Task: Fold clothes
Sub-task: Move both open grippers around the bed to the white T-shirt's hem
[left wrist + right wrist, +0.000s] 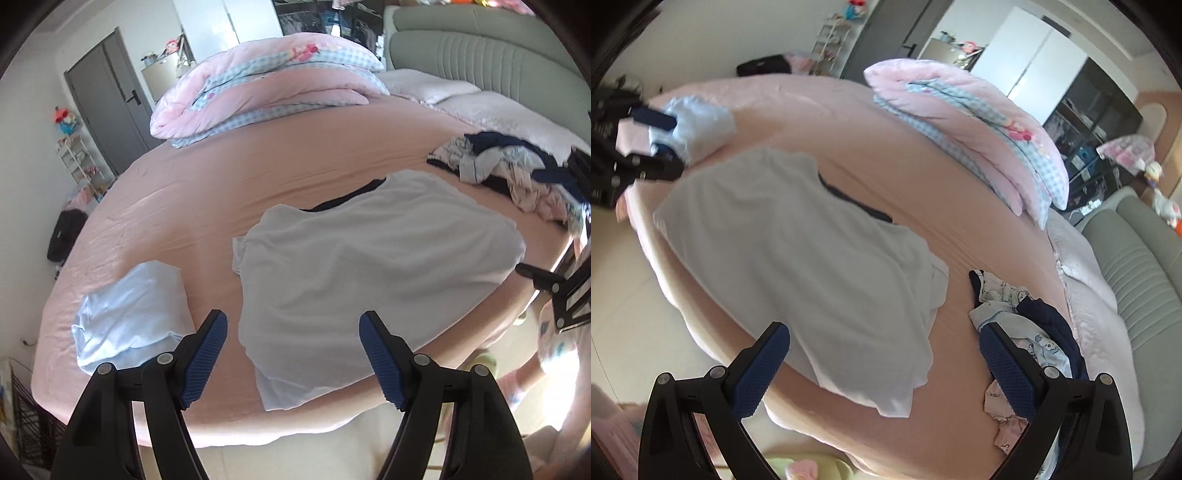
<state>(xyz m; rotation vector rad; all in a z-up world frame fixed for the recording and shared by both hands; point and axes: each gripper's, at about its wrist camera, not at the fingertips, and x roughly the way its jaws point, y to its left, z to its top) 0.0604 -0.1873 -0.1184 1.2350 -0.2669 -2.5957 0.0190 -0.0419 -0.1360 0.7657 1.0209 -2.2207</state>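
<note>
Hovering: you held both claws above the near edge of the bed (177, 192), neither one touching cloth.
Left gripper (293, 325): your jaws stood partly apart, nothing between the blue pads (207, 354).
Right gripper (884, 336): your jaws stood spread wide and empty; blue pads (757, 373) clear of all fabric.
White garment (369, 266): lay spread flat just ahead of your left claw and slightly to its right; from your right claw it sat ahead and to the left, its hem near the left finger.
Dark strip (351, 197): peeked out at the garment's far edge, beyond both claws.
Folded pale-blue piece (129, 314): rested just left of your left claw, beside its left finger.
Unfolded pile (1027, 332): patterned and navy clothes heaped just behind your right claw's right finger.
Pink quilt (266, 85): folded, well beyond both claws at the far side of the bed.
</note>
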